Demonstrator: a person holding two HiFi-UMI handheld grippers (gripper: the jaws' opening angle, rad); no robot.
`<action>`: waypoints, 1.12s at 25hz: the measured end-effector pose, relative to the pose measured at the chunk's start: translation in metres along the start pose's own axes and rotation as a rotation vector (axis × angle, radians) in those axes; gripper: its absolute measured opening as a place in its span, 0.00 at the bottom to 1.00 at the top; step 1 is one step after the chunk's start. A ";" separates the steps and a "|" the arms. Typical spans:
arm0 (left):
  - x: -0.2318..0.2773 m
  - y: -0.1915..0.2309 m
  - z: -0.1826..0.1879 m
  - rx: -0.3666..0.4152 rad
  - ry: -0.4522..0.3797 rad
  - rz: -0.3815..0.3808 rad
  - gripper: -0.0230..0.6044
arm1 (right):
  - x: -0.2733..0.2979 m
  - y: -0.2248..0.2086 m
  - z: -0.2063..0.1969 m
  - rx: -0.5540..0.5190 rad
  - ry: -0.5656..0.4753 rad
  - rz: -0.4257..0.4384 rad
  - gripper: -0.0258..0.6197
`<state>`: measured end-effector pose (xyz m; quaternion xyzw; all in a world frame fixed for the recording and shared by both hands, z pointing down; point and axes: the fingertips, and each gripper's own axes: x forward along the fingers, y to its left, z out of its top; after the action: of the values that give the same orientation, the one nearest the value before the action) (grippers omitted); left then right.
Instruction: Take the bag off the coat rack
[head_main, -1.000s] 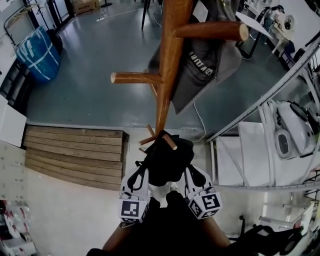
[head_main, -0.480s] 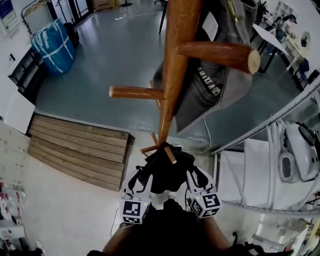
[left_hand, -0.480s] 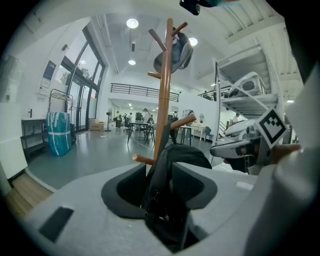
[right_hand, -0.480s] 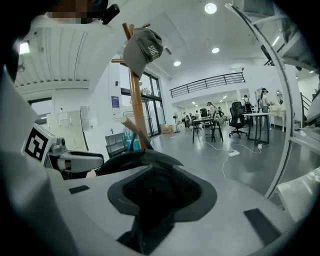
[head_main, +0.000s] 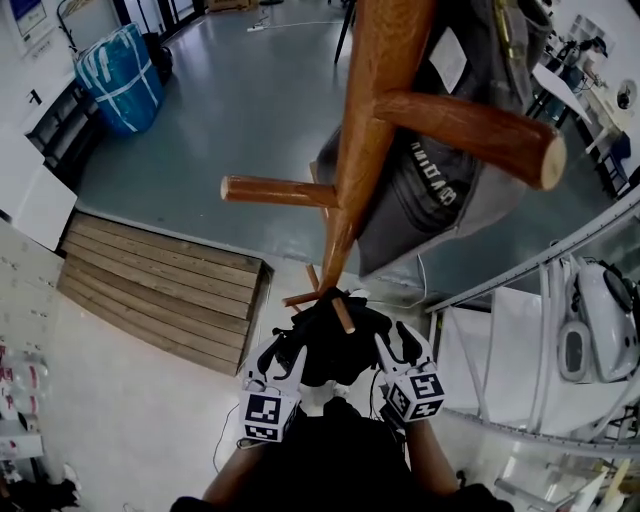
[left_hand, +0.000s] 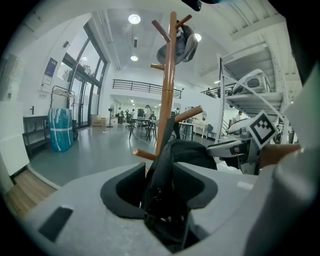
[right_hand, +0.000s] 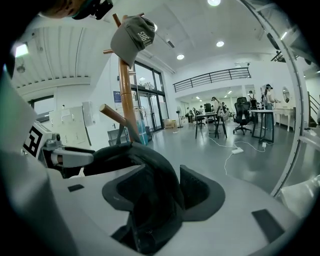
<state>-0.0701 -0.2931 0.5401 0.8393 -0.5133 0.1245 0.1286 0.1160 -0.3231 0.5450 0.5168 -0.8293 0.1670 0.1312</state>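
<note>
A black bag (head_main: 328, 345) hangs from a short low peg (head_main: 341, 312) of the wooden coat rack (head_main: 360, 150). My left gripper (head_main: 279, 352) is at its left side and my right gripper (head_main: 397, 346) at its right. Both sets of jaws have just been opening. In the left gripper view the bag's strap (left_hand: 161, 165) runs up between the spread jaws of the left gripper (left_hand: 162, 189) with gaps beside it. In the right gripper view black bag fabric (right_hand: 150, 185) lies loosely inside the wide jaws of the right gripper (right_hand: 161, 196). A grey cap (head_main: 440, 190) hangs higher up.
Long wooden pegs (head_main: 275, 190) stick out of the rack above my hands. A wooden platform (head_main: 160, 290) lies on the floor at left, and a blue wrapped bundle (head_main: 120, 65) stands far left. A metal shelf frame (head_main: 520, 270) with a white appliance (head_main: 590, 325) stands at right.
Both grippers' jaws have gone from pinched on the bag to spread apart. The bag stays on the low peg. Both grippers have sunk a little.
</note>
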 end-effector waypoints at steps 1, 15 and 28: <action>0.001 -0.001 -0.001 0.000 0.006 -0.004 0.31 | 0.002 -0.001 -0.001 -0.002 0.005 0.004 0.32; 0.013 0.002 -0.012 -0.011 0.053 0.013 0.30 | 0.023 -0.004 -0.016 0.072 0.057 0.099 0.34; 0.020 -0.003 -0.012 0.006 0.055 -0.030 0.24 | 0.027 -0.009 -0.015 0.013 0.042 0.076 0.33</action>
<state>-0.0595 -0.3044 0.5584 0.8435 -0.4967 0.1474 0.1419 0.1134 -0.3424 0.5704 0.4824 -0.8441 0.1883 0.1388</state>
